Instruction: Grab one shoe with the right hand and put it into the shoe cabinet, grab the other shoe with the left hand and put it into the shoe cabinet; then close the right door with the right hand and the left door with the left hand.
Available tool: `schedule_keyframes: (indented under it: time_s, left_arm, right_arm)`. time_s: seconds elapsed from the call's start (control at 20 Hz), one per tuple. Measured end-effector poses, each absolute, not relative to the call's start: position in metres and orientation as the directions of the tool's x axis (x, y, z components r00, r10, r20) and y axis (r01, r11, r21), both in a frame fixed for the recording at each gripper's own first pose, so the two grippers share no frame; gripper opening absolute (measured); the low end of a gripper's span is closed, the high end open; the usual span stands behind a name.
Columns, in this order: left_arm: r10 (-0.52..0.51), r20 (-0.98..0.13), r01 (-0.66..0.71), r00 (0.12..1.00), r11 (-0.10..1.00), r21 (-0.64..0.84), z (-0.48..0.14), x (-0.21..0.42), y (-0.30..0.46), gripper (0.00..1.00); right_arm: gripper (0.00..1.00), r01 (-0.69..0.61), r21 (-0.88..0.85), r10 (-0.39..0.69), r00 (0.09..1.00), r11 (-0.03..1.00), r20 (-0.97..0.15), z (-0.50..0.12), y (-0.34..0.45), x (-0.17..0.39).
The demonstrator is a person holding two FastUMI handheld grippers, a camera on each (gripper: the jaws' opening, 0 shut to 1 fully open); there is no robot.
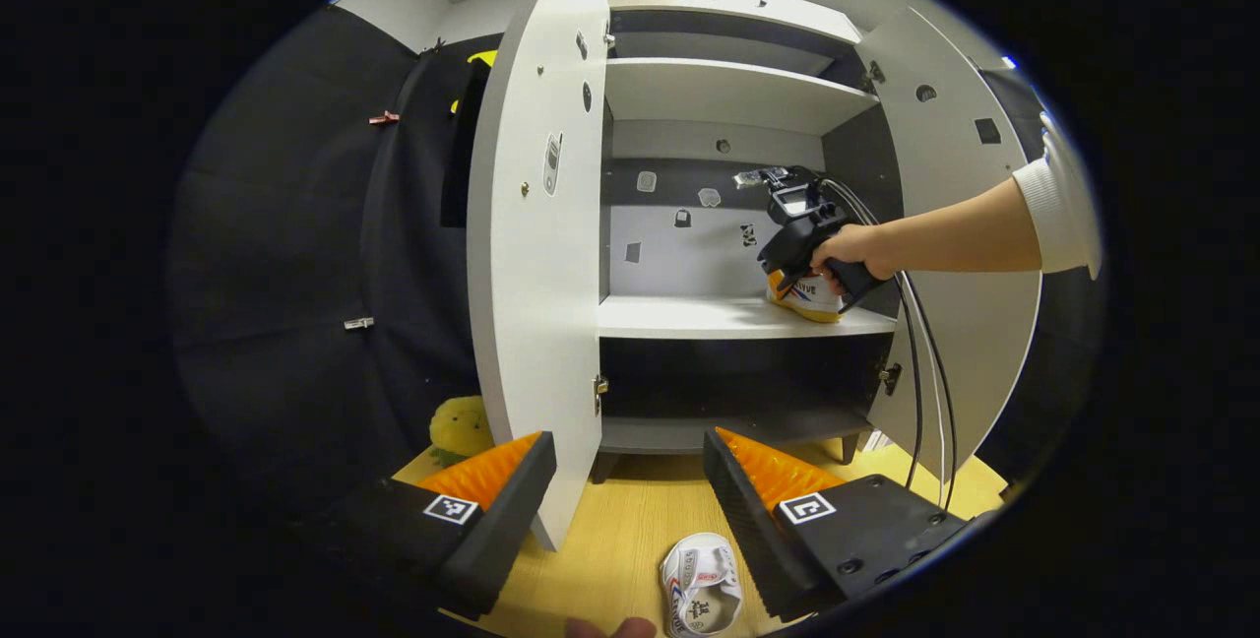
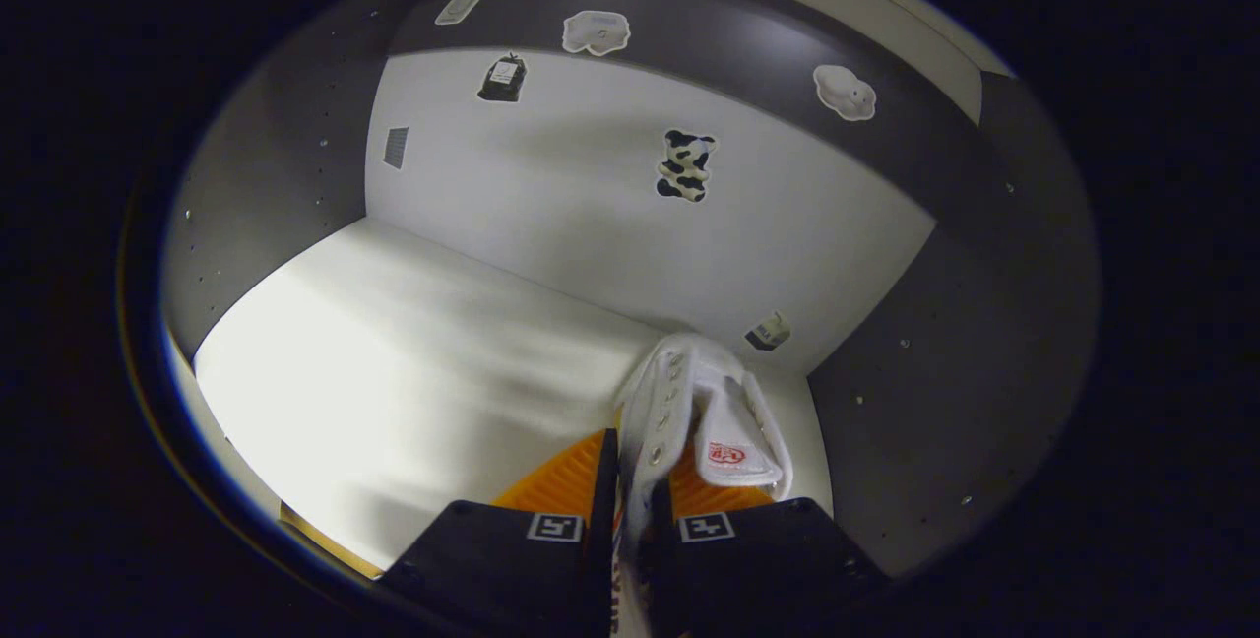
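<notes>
Left gripper view: left gripper point(image 1: 630, 495) low in front of the shoe cabinet point(image 1: 728, 92), jaws spread wide with nothing between them, one finger overlapping the lower edge of the left door point(image 1: 536, 254), the other to the right over the wooden floor point(image 1: 630, 520). On that floor between the fingers, near the bottom edge, a white shoe point(image 1: 701, 587) lying loose, touched by neither finger. Both doors swung open, right door point(image 1: 960, 224) standing out on the far side. On the middle shelf point(image 1: 709, 318), toward its right end, the second shoe point(image 1: 805, 298) with a yellow sole, resting on the board, partly hidden by the right gripper point(image 1: 802, 224) and the hand point(image 1: 851, 249) that grips it; bare forearm and white sleeve point(image 1: 1058, 210) reaching in from the right, cables point(image 1: 920, 352) hanging down from the gripper. Small yellow plush toy point(image 1: 458, 426) on the floor left of the cabinet, behind the left door. Right gripper view: right gripper point(image 2: 635, 476) inside the cabinet compartment, jaws nearly closed, both fingers pressed on the side wall of the white shoe point(image 2: 704, 412), tongue with a red tag sticking up just right of them. Shoe near the right rear corner of the white shelf point(image 2: 413, 352), by the grey side wall point(image 2: 984, 323). Stickers on the back panel point(image 2: 591, 195), a black-and-white spotted one point(image 2: 686, 165) among them.
</notes>
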State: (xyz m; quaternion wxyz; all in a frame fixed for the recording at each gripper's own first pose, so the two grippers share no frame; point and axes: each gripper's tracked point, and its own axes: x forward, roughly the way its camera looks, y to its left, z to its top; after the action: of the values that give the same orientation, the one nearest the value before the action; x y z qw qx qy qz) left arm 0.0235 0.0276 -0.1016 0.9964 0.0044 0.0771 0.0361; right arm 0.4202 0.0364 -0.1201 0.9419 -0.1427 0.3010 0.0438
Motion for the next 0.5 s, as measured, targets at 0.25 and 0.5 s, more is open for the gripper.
schedule_keyframes:
  time_s: [0.25,0.5]
  left_arm:
    - [0.059,-0.144,-0.058,0.988,0.998,0.008,-0.099,0.020,0.022,0.95]
    - [0.048,-0.137,-0.047,0.989,0.999,0.012,-0.096,0.015,0.021,0.95]
  right_arm:
    - [0.66,-0.168,-0.159,0.053,0.830,0.973,-0.555,-0.097,0.044,0.393]
    - [0.97,-0.154,-0.046,0.114,0.874,0.987,-0.472,-0.058,0.056,0.350]
